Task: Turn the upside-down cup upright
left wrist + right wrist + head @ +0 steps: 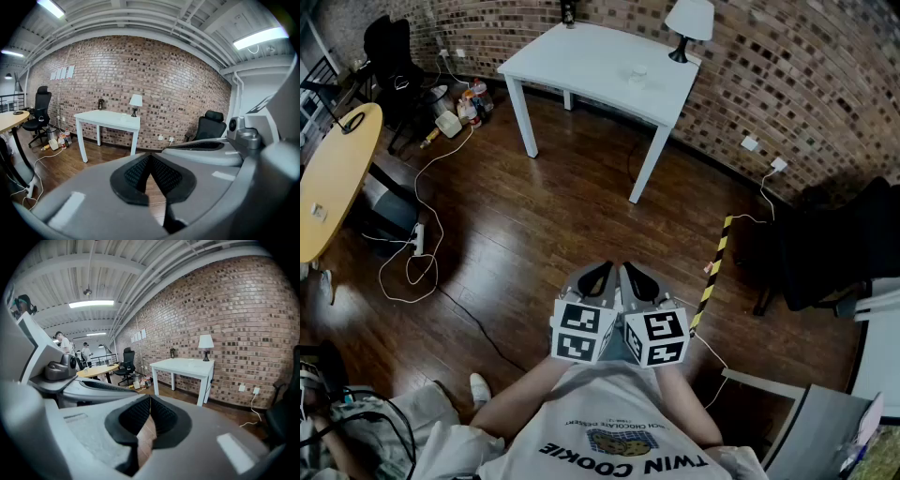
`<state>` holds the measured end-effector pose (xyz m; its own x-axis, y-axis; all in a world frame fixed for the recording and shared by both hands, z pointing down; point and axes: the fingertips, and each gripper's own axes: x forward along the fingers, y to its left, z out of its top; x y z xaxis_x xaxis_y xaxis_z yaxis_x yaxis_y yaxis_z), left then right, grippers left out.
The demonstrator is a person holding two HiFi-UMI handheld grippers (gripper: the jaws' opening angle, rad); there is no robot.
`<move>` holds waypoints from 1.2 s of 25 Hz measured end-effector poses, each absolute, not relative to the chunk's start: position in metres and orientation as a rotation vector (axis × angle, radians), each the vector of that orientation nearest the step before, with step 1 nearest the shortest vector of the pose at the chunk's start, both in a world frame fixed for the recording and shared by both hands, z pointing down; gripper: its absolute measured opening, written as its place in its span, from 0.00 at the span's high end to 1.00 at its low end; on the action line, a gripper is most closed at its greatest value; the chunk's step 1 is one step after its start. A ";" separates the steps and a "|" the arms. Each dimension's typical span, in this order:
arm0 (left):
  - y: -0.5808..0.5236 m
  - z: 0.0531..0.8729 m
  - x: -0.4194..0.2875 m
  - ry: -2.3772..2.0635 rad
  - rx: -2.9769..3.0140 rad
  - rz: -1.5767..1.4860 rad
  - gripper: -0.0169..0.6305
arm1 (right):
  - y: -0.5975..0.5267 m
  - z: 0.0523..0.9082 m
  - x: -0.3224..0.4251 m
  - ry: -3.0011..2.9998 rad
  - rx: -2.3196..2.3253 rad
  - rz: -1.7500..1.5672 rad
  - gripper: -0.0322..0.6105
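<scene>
The left gripper and right gripper sit side by side at the person's chest, jaws together and empty. This looks like a rest pose, since the cup stands well apart on the white desk, not yet reached.

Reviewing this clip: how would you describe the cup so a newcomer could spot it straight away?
Find the white table against the brick wall. On its top, near the end with the white-shaded lamp, sits a small pale cup. It is the lowest, palest thing there, unlike the tall lamp and the dark object at the table's back edge.
</scene>
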<state>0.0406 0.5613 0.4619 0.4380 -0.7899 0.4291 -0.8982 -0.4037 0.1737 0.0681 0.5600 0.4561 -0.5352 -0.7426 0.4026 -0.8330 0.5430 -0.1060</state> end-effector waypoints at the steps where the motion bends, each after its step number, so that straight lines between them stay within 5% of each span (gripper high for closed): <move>1: 0.553 0.462 0.039 -1.437 2.317 0.397 0.97 | 0.551 0.457 0.068 -2.475 1.306 0.416 0.94; 30: 0.244 0.455 0.056 -1.549 2.250 0.486 0.97 | 0.235 0.450 0.089 -2.563 1.206 0.460 0.94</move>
<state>0.0561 0.2440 0.4553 0.3380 -0.8126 0.4748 -0.9382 -0.3307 0.1020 0.0888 0.2354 0.4500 -0.6164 -0.6938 0.3723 -0.7800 0.6028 -0.1680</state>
